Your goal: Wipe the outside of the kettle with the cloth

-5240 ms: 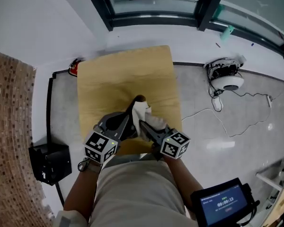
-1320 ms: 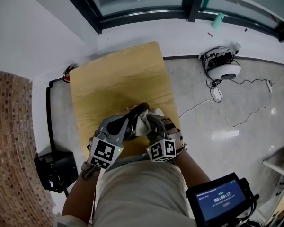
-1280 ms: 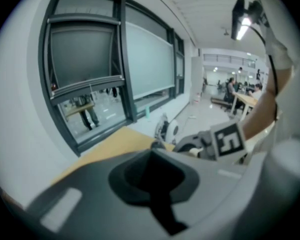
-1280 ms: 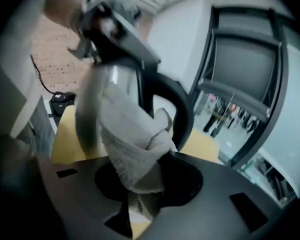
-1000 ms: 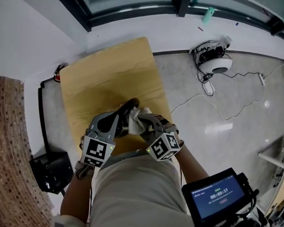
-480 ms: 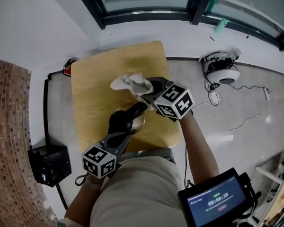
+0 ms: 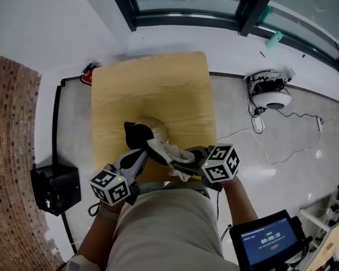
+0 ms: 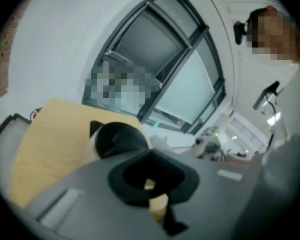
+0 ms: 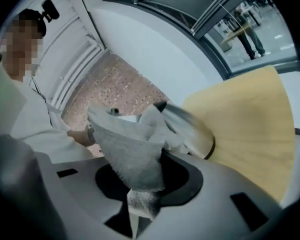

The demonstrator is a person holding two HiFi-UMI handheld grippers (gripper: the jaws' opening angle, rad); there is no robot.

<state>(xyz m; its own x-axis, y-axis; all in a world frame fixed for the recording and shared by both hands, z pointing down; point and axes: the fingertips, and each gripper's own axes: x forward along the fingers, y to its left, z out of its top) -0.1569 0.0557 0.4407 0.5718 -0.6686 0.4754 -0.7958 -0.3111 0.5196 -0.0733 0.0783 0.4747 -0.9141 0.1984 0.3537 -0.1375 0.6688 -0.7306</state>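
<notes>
Looking down from my head, the kettle [image 7: 151, 131] sits near the middle of the wooden surface [image 7: 152, 78], its black top and handle turned to the left of the picture and its pale metal body to the right. My left gripper [image 7: 139, 152] reaches up to it from below, tip at the black handle, marker cube close to my body. My right gripper [image 7: 178, 161] comes in from the right with the cloth [image 7: 165, 150] pinched in its tip, and the cloth lies against the kettle's near side. On the floor a black box [image 7: 56, 188] stands left of the surface and a white round device [image 7: 271, 96] with cables lies off to the right. In the left gripper view, the left gripper [image 8: 157, 204] has its jaws drawn close together, with only a thin dark and tan piece in the seam between them. The kettle [image 8: 117, 139] shows its black top just beyond, over the surface [image 8: 45, 139]. In the right gripper view, the right gripper [image 9: 139, 204] has its jaws clamped tight on the grey cloth [image 9: 132, 149], which fans out upward from the seam and touches the blurred steel kettle [image 9: 192, 129]. The surface [image 9: 255, 119] is on the right and a brick wall [image 9: 117, 89] is behind.
</notes>
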